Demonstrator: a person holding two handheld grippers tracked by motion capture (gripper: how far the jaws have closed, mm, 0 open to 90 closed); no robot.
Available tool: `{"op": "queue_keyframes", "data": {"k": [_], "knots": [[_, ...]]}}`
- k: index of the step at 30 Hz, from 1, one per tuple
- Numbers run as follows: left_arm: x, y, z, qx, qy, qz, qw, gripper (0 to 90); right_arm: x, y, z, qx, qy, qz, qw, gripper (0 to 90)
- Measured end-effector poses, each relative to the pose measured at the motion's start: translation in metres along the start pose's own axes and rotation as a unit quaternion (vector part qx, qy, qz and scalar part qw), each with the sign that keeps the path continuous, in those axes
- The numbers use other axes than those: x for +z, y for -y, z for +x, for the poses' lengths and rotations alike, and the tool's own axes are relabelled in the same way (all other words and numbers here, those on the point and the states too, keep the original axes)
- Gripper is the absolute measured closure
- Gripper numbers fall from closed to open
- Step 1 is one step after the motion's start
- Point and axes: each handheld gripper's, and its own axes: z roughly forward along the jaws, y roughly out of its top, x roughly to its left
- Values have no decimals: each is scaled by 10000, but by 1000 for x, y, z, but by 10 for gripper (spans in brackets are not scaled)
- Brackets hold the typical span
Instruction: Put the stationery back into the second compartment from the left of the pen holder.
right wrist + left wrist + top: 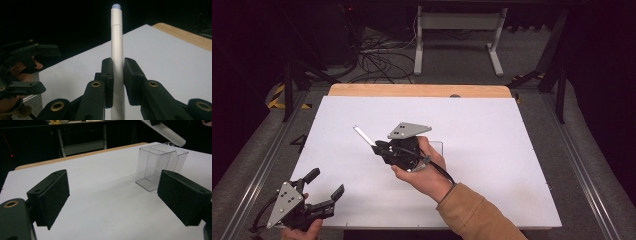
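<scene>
A white pen (117, 37) stands clamped between the black pads of my right gripper (117, 65), its pale blue tip pointing away from the camera. From above, my right gripper (379, 147) hovers over the middle of the white board (492, 150), with the pen (363, 135) sticking out to the upper left. A clear plastic box (436, 148) stands upright just behind the right hand. My left gripper (327, 182) rests at the board's near left corner, jaws wide apart and nothing between them. In the left gripper view, the box (157, 167) is ahead on the right, with the pen (168, 133) above it.
A wooden strip (419, 90) edges the far side of the board. Metal rails (262, 165) run along both sides of the table. Beyond the table are a white desk frame (459, 35) and loose cables (379, 57) on the floor.
</scene>
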Motion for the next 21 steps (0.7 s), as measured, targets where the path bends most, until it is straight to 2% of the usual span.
{"op": "queue_keyframes", "data": {"k": [3,8,16,19,21], "knots": [[0,0,0,9,2,5,10000,116,-9,1,-5,-58,20,-175,9998,792],[0,0,0,11,3,16,10000,116,-19,4,-15,-127,-78,-338,9993,792],[0,0,0,23,3,38,10000,116,-34,10,-29,-109,-245,-658,9975,791],[0,0,0,22,-2,39,10000,116,-39,14,-34,-192,-239,-810,9962,792],[0,0,-1,8,-16,3,10000,116,-42,16,-38,-331,-318,-945,9945,791]]}}
